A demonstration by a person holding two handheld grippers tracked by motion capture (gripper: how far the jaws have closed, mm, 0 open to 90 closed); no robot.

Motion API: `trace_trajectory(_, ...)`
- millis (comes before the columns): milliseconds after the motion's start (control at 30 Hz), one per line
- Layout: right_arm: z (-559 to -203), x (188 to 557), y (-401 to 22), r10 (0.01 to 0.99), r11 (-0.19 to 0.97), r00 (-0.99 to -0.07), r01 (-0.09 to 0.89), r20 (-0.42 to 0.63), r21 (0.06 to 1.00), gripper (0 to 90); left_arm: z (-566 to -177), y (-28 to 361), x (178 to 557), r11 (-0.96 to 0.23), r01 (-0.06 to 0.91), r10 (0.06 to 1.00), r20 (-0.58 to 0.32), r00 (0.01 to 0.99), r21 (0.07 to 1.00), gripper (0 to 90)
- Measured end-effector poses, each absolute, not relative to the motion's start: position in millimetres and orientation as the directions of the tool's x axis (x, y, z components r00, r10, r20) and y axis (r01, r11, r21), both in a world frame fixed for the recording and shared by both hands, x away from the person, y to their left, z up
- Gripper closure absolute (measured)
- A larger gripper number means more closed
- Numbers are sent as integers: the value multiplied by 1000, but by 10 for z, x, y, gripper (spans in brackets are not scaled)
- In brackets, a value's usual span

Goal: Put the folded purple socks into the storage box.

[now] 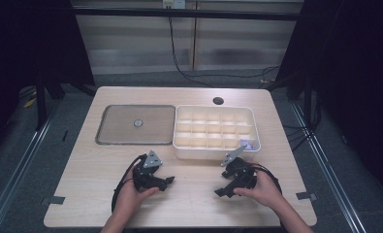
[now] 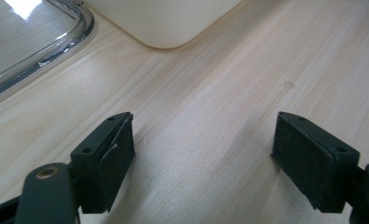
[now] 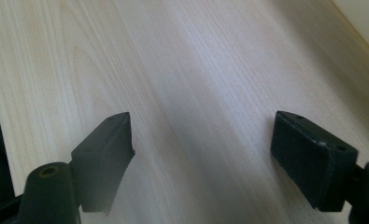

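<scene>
Bare wooden table [image 1: 189, 194] lay around both grippers; the left gripper [image 1: 168, 182] and right gripper [image 1: 219, 192] stood wide, holding nothing, near the white compartment box [image 1: 213, 151] and lid [image 1: 135, 141].

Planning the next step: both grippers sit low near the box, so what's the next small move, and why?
Probably lift the right gripper toward the compartment box: both it and the left gripper are open and empty over bare table, and a small pale item lies in the box's near right cell.

A cream plastic organiser box [image 1: 215, 133] divided into many small square compartments sits upright at the far right of the surface, a small pale purple piece [image 1: 246, 144] in its near-right compartment.
</scene>
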State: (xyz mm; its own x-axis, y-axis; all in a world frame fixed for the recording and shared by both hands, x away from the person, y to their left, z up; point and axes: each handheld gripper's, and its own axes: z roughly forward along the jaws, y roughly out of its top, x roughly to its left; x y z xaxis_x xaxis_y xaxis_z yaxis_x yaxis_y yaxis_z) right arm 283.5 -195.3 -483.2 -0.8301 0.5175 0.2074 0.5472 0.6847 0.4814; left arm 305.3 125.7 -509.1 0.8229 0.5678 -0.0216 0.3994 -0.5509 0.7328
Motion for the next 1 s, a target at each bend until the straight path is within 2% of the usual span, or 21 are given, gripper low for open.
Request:
trace_trajectory(200,-4870,2774,-1966,503,682,-846,513,176,521,167,-5090,1257,3052,-552,400,568,-21,822,732,205)
trace_trajectory(1000,-5014,2631,-2083,488,605,-865,429,114,670,146,-5091,1257,3053,-551,400,568,-22,823,733,205)
